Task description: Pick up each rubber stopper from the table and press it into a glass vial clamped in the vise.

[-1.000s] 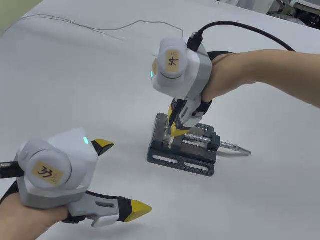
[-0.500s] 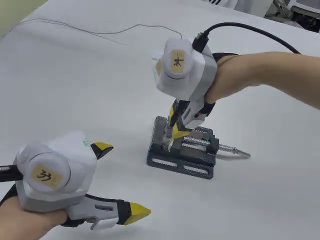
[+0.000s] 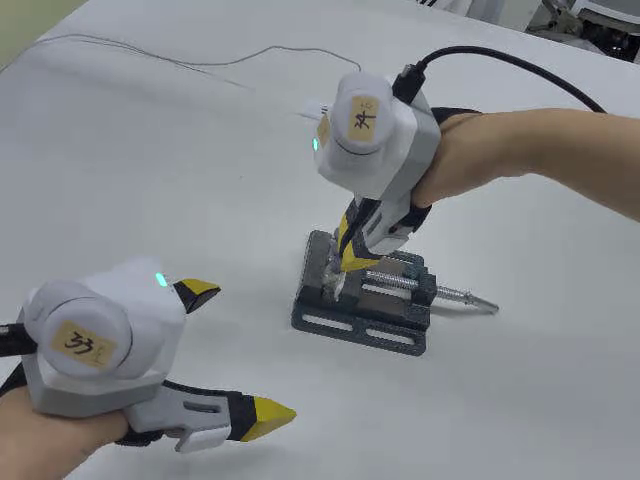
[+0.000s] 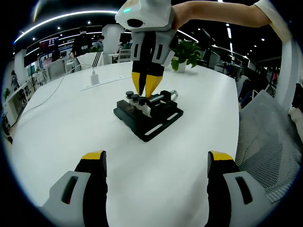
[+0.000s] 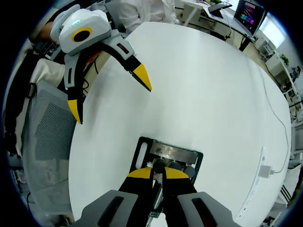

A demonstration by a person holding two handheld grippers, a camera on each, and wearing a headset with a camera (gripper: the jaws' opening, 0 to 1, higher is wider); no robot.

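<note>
A black vise [image 3: 362, 322] [image 4: 156, 118] [image 5: 142, 153] stands on the white table and clamps small glass vials [image 4: 129, 98] with dark stoppers. My right gripper [image 3: 343, 270] [image 4: 146, 90] [image 5: 159, 173] points straight down over the vise. Its yellow tips are closed on a dark rubber stopper [image 5: 158, 165] at the mouth of a vial. My left gripper [image 3: 235, 352] [image 4: 156, 158] [image 5: 110, 94] hovers low at the near left of the vise. Its jaws are spread wide with nothing between them.
The vise's screw handle [image 3: 468, 297] sticks out to the right. A thin cable [image 3: 190, 62] and a white plug block [image 4: 94, 77] lie on the far side of the table. A grey mesh chair [image 4: 270, 137] stands past the table's edge.
The right gripper stays over the vise, hardly moved. The left gripper has drifted slightly toward me, still open. The head camera shifted a little.
</note>
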